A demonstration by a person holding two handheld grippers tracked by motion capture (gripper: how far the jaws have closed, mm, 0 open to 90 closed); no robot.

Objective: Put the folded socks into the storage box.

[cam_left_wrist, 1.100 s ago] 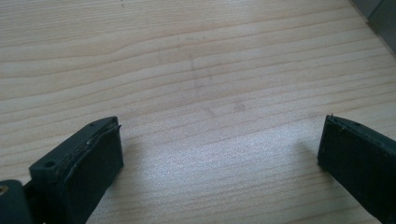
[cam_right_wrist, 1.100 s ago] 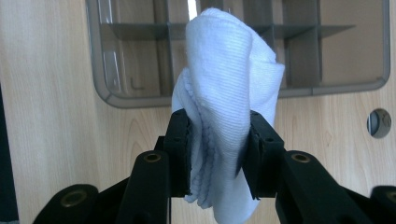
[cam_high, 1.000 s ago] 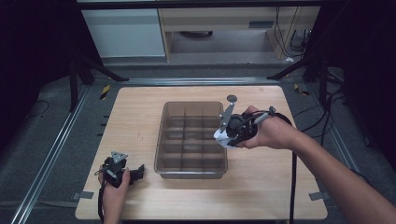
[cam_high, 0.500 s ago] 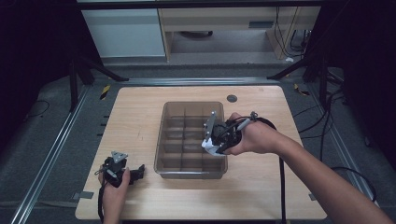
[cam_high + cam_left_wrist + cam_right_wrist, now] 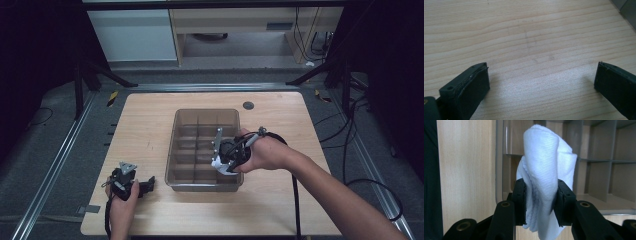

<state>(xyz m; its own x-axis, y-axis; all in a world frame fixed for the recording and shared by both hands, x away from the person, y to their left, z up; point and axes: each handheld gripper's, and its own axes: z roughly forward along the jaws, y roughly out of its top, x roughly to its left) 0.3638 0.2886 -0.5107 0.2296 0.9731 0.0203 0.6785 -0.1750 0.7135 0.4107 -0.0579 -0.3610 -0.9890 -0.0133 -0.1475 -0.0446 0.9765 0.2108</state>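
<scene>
Holding white cloth (image 5: 546, 170) clamped in right gripper (image 5: 225, 159) over divided bin (image 5: 181, 150); left gripper (image 5: 541, 82) open, idle. We flag risk: loose folds snag divider, cloth straddles two compartments.

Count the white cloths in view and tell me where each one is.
1. The white cloth is clamped between the jaws of the right gripper, held over the near right part of the divided bin. Others could be hidden behind the hand.
</scene>
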